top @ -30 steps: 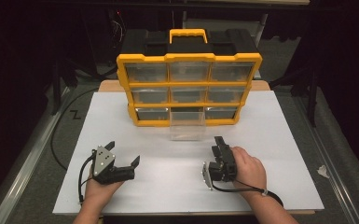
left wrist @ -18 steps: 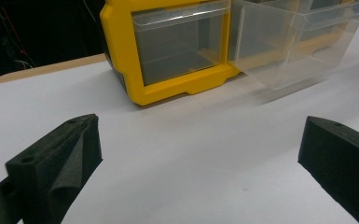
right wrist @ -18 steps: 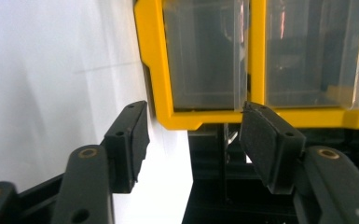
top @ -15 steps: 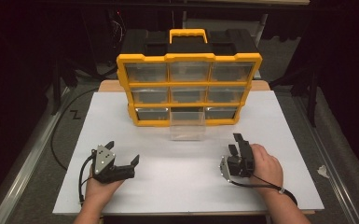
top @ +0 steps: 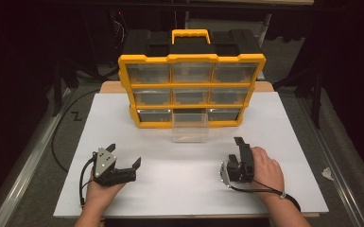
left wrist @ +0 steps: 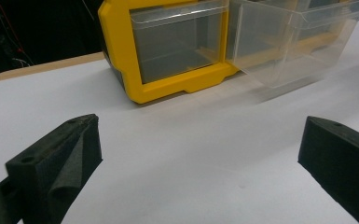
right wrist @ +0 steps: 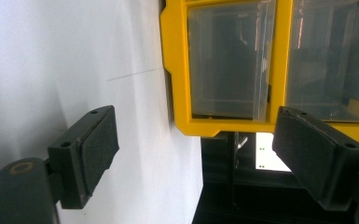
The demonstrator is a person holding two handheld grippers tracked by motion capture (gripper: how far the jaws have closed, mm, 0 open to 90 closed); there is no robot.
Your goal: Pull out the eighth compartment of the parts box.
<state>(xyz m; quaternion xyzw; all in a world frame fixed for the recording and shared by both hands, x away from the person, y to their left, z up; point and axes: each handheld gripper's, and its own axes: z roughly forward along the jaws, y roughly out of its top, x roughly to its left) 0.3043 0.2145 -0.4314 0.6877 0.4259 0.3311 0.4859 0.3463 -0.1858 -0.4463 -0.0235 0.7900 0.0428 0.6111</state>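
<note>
A yellow organizer (top: 191, 90) with clear drawers and a yellow handle stands upright at the back of the white board (top: 293, 142). Its bottom middle clear drawer (top: 189, 130) is pulled out onto the board. My left gripper (top: 124, 155) rests on the board at the front left, open and holding nothing. In the left gripper view, the left gripper (left wrist: 200, 154) faces the organizer's lower corner (left wrist: 168, 88) and the pulled-out drawer (left wrist: 289, 42). My right gripper (top: 240, 147) lies on its side at the front right. The right gripper (right wrist: 196, 149) is open and empty, facing a closed drawer (right wrist: 228, 60).
A black cable (top: 59, 137) runs along the floor left of the table. A small white scrap (top: 327, 173) lies on the floor at the right. Bare white board stretches between the two hands and in front of the pulled-out drawer.
My right gripper has shifted to the right across the board and now holds still. The left gripper and the drawer have not moved.
</note>
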